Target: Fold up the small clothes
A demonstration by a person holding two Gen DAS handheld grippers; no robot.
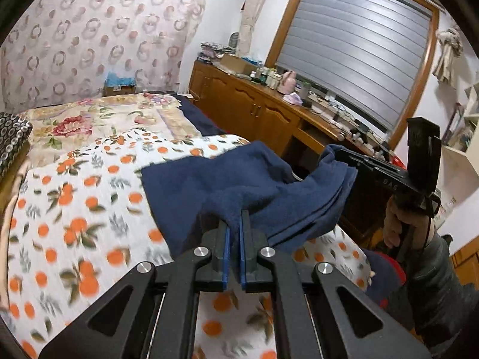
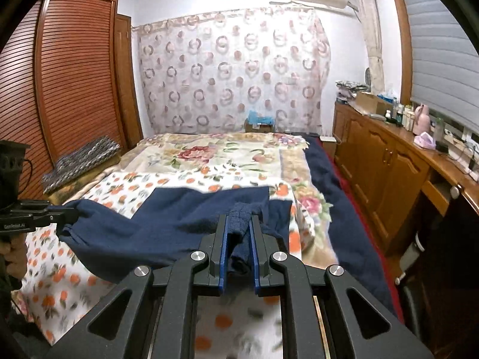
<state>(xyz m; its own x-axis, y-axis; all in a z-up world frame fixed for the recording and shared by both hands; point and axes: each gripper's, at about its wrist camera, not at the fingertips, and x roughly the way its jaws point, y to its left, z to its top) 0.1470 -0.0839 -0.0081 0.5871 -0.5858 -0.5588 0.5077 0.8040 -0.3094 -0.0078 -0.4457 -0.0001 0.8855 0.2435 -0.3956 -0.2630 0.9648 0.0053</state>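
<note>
1. Both claws of mine are clamped on the same dark navy knitted garment (image 1: 239,185): my left gripper (image 1: 234,224) has its blue-padded fingers (image 1: 242,257) pressed nearly together on a bunched fold of it.
2. My right gripper (image 2: 239,224) pinches a thicker wad of the navy cloth, so its blue pads (image 2: 222,257) stand a little further apart, with the fabric filling the gap between them.
3. From the left wrist view I see my right gripper at the right edge, its black body pointing left toward the garment, its tips buried in the cloth's far corner.
4. My right hand (image 1: 401,221) grips that tool's handle from below, fist closed, with a dark sleeve (image 1: 440,275) running down toward the lower right.
5. From the right wrist view, my left gripper (image 2: 67,215) comes in level from the left edge, biting the garment's other end; the hand under it is mostly cut off, so I can't tell its pose for sure.
6. The garment hangs stretched between the two claws, its near edge lifted, its far part apparently lying on the white bedsheet printed with oranges (image 1: 74,209).
7. Beyond that sheet lies a cream floral blanket (image 2: 209,152), and a wooden cabinet (image 2: 386,173) runs along the bed's right side.
</note>
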